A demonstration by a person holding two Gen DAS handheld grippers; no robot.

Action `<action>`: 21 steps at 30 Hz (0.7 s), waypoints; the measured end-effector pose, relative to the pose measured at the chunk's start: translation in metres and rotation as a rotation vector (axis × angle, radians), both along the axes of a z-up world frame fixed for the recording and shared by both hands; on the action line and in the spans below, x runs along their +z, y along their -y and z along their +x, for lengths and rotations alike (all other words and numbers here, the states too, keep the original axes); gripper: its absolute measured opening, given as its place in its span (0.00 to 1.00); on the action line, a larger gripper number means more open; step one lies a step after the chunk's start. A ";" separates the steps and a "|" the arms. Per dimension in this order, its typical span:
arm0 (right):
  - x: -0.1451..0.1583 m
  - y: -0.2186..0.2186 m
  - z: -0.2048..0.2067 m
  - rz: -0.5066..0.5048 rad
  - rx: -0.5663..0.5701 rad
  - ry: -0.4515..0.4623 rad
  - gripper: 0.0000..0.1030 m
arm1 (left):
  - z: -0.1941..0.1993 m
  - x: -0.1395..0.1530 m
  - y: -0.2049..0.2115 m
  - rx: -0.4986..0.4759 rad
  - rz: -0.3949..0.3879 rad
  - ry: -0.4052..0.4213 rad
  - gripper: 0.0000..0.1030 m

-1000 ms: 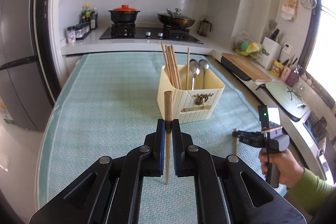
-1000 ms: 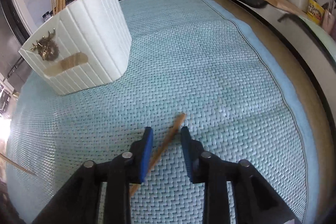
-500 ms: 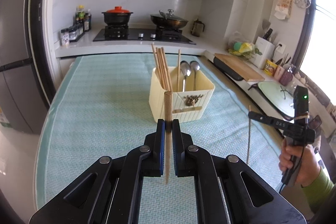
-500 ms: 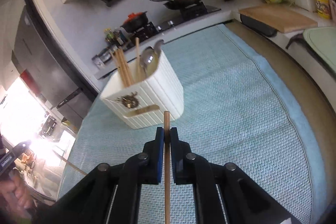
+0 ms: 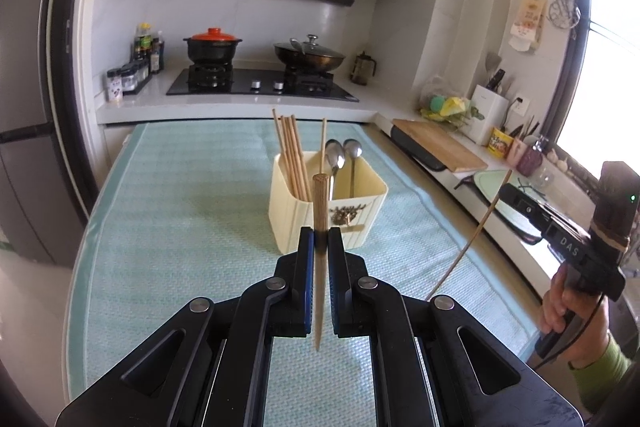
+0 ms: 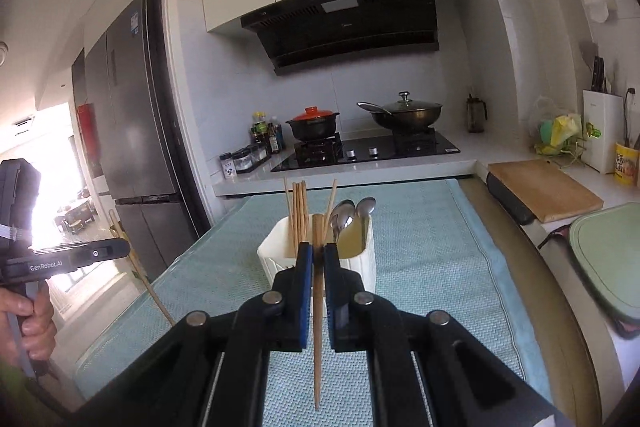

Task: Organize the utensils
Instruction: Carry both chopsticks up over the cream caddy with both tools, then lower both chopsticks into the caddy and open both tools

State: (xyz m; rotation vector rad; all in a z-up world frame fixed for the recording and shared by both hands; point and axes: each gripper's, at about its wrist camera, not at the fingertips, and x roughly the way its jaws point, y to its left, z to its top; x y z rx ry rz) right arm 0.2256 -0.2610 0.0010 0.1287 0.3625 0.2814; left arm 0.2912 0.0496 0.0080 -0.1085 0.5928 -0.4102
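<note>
A cream utensil holder (image 5: 328, 211) (image 6: 280, 255) stands on the light blue mat (image 5: 180, 227) with several wooden chopsticks and two metal spoons (image 5: 340, 155) upright in it. My left gripper (image 5: 321, 239) is shut on a wooden chopstick (image 5: 320, 267), held upright in front of the holder. My right gripper (image 6: 318, 255) is shut on another wooden chopstick (image 6: 317, 327), also upright and raised well above the mat. In the left wrist view the right gripper's chopstick (image 5: 468, 243) slants at the right, with a hand holding that tool.
Behind the mat are a stove (image 5: 260, 83) with a red-lidded pot (image 5: 212, 45) and a wok. A counter along the right carries a wooden cutting board (image 5: 436, 143), a sink cover and jars. A grey fridge (image 6: 132, 131) stands at the left.
My right gripper closed on the chopstick that lay on the mat and lifted it high, tilting up toward level. The left gripper kept its chopstick and rose only slightly.
</note>
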 end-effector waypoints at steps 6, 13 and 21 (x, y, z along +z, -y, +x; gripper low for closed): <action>0.022 -0.003 0.006 -0.011 0.017 0.047 0.06 | 0.012 0.021 0.001 -0.022 -0.030 0.014 0.04; 0.068 -0.007 0.032 -0.001 0.042 0.115 0.06 | 0.033 0.074 0.009 -0.028 -0.025 0.109 0.04; 0.115 -0.027 0.096 -0.018 0.043 0.173 0.06 | 0.087 0.120 0.027 0.014 -0.028 0.199 0.04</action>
